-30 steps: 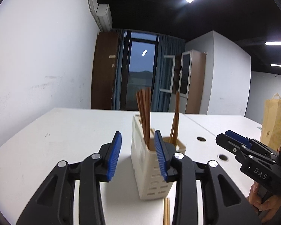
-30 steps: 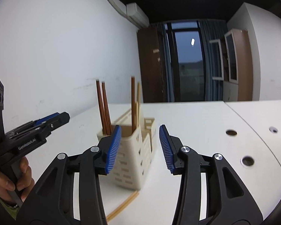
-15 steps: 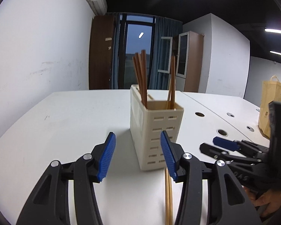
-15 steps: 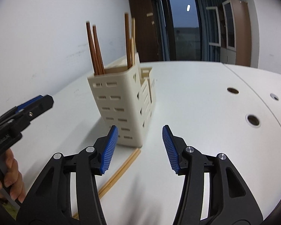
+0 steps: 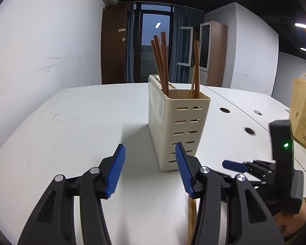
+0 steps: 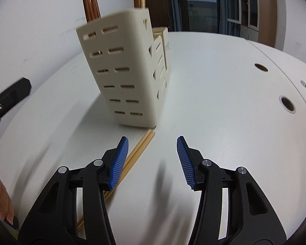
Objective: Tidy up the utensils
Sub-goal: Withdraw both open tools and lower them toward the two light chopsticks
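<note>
Nearest in the left wrist view, the left tongs [image 5: 150, 170] stand apart with only bare white counter [image 5: 75, 126] between the blue pads; no thing is gripped. Just under the right-hand pad, at about 5 o'clock of the frame, a pair of pale chopsticks [image 5: 192, 214] lies flat on the counter, its far end hidden behind that finger. The right wrist view shows the right tongs [image 6: 153, 161] likewise apart and holding nothing, pointed down at the counter; the same pale chopsticks [image 6: 132, 157] run diagonally from about 7 o'clock up toward the centre, passing beneath the left-hand pad, with their far tips just beside the base of the utensil holder [image 6: 128, 71]. That cream slotted holder [image 5: 178, 128] stands upright on the counter just past both tongs, near 12 o'clock of the left tongs. Dark brown chopsticks [image 5: 160, 63] lean in its back part and another few sticks [image 5: 195, 69] stand in the front compartment. At 3 to 4 o'clock in the left view the right tongs [image 5: 234, 165] show from the side, with a hand [image 5: 291, 218] beneath. Farther off, round holes [image 5: 249, 131] pierce the counter, a brown paper bag [image 5: 304, 114] stands at 3 o'clock, and a dark window [image 5: 156, 47] is at 12 o'clock.
</note>
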Tool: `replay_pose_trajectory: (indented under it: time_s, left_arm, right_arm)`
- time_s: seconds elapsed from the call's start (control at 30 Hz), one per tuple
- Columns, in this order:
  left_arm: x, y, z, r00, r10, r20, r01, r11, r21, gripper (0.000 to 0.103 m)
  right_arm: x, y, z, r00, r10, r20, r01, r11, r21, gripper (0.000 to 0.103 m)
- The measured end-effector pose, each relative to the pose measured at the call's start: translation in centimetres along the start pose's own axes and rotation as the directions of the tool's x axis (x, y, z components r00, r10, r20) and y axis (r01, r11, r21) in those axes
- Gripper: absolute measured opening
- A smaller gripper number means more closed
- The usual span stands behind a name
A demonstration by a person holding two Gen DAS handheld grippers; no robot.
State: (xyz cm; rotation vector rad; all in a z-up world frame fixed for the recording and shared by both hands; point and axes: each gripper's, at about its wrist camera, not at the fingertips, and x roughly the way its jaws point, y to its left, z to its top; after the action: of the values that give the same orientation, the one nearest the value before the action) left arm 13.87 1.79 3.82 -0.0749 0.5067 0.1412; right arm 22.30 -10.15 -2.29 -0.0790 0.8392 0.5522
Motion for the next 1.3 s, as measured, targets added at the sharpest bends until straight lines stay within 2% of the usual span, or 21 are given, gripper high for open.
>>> replay_pose_trajectory:
  time_s: [0.2, 0.4, 0.5, 0.7, 1.07, 1.2, 1.3]
  left_arm:
    - [0.5, 0.5, 0.0, 0.999, 0.032, -0.016, -0.032, 0.999, -0.008, 0.051]
    - [0.9, 0.7, -0.2, 0.999, 0.028, -0.039, -0.029, 0.999, -0.025, 0.051]
    - [0.9, 0.6, -0.2, 0.999, 0.028, -0.040, -0.029, 0.999, -0.018, 0.051]
    - [0.9, 0.2, -0.4, 0.999, 0.031, -0.044, -0.031, 1.000, -0.005, 0.051]
    - [1.1, 0.0, -0.6, 0.998, 0.032, -0.057, -0.032, 0.999, 0.007, 0.051]
    - [2.0, -0.4, -0.9, 0.994, 0.055, -0.100, -0.051, 0.998, 0.036, 0.051]
    - [2.9, -0.1, -1.2, 0.989, 0.040, -0.140, -0.036, 0.999, 0.027, 0.051]
  right_arm:
    - [1.9, 0.5, -0.4, 0.998, -0.019, -0.061, 0.019, 1.000, -0.009, 0.047]
    - [3.8, 0.6, -0.7, 0.992, -0.051, -0.114, 0.052, 0.999, 0.003, 0.047]
    - [4.0, 0.5, -0.6, 0.992, -0.064, -0.111, 0.065, 0.998, 0.005, 0.047]
    - [3.9, 0.7, -0.6, 0.992, -0.034, -0.118, 0.037, 0.999, 0.024, 0.047]
    - [3.7, 1.0, -1.1, 0.990, -0.056, -0.130, 0.056, 0.998, -0.007, 0.047]
    - [3.2, 1.2, -1.3, 0.989, -0.053, -0.141, 0.049, 0.998, -0.028, 0.035]
    - [3.0, 0.7, -1.3, 0.988, -0.049, -0.146, 0.045, 0.998, -0.033, 0.028]
